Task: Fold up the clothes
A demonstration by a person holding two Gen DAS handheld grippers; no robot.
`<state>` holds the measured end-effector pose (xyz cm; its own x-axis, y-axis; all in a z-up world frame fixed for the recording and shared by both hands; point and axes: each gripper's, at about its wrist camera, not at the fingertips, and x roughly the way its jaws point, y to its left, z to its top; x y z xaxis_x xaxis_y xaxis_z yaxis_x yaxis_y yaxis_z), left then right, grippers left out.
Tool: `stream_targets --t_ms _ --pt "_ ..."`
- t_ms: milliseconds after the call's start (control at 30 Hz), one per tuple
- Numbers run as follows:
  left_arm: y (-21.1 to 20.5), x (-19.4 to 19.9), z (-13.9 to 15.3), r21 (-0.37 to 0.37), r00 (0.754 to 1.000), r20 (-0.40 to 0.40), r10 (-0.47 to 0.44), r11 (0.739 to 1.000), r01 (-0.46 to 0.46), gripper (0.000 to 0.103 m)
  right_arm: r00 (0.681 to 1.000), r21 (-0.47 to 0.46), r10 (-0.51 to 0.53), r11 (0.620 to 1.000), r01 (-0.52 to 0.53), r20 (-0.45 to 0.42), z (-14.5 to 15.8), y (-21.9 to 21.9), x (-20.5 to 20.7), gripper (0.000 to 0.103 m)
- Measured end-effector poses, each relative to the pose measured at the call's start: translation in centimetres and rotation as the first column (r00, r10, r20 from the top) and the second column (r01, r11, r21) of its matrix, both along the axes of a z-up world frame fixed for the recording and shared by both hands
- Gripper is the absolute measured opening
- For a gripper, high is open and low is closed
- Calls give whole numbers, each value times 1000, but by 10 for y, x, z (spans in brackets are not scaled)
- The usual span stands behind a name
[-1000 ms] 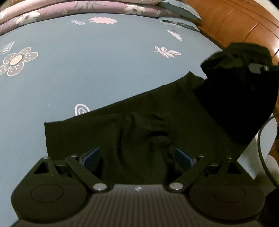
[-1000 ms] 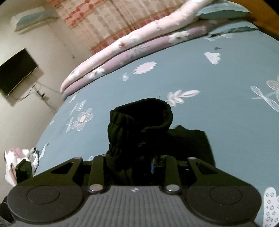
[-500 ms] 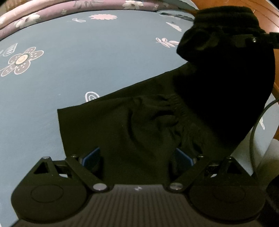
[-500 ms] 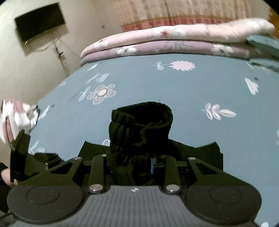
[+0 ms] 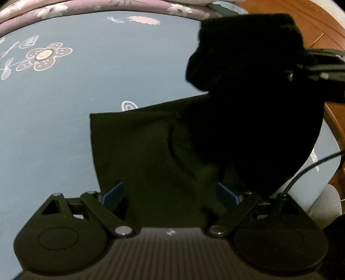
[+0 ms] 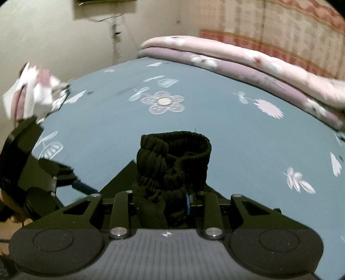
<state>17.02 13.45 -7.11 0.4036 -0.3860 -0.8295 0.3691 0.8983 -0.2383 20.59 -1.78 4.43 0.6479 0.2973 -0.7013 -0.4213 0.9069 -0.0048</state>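
Left wrist view: a blue-grey bedsheet with white flower prints [image 5: 64, 112] fills the field, with a folded pink-and-mauve floral quilt [image 5: 43, 13] along its far edge. On the sheet lies a black fabric garment with a ribbed elastic waistband [image 5: 151, 150]; one flat portion spreads across the sheet, its straight left edge running away from the camera. The left gripper [image 5: 170, 196] has its blue-padded fingers [image 5: 113, 192] set wide apart, and the flat black cloth passes between them. Whether the pads press on the cloth cannot be told from this view. To the upper right, a bunched mass of the same garment hangs raised above the sheet, gripped by the right gripper [image 5: 301, 69], which enters from the right edge.

Right wrist view: the right gripper [image 6: 163, 204] is closed narrowly on the gathered waistband [image 6: 174, 150], which stands up in a roll directly ahead of the fingers. The flat portion of the garment extends below and to both sides. The left gripper [image 6: 84, 187] appears at lower left, blurred.
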Motion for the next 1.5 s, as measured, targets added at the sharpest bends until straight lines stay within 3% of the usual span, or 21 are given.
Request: stream_targets --t_ms 333,667,967,1100,1167,1233,1400,1500 --pt "16 -11 3 -18 998 4 60 998 -60 92 987 -192 155 970 -146 31 -26 61 8 34" --pt "23 -12 -4 -26 997 -11 81 996 -81 92 969 -270 248 933 -238 6 -48 90 13 34" --pt "26 -17 -8 -35 994 -22 104 994 -105 92 957 -239 282 927 -289 -64 -70 102 25 35" --pt "28 -19 -8 -36 994 -25 110 993 -111 92 950 -191 290 932 -307 -117 -75 105 29 50" --pt "27 -21 -9 -30 994 -29 104 994 -104 92 946 -151 296 937 -315 -134 -71 100 28 55" --pt "26 -23 -8 -26 995 -34 91 995 -92 92 940 -86 307 943 -322 -148 -64 91 26 70" --pt "25 -29 -5 -5 999 -23 49 999 -49 92 928 134 328 942 -307 -177 -34 48 23 71" --pt "28 -32 -5 -1 999 -18 42 999 -42 92 937 68 306 952 -299 -166 -28 29 15 70"
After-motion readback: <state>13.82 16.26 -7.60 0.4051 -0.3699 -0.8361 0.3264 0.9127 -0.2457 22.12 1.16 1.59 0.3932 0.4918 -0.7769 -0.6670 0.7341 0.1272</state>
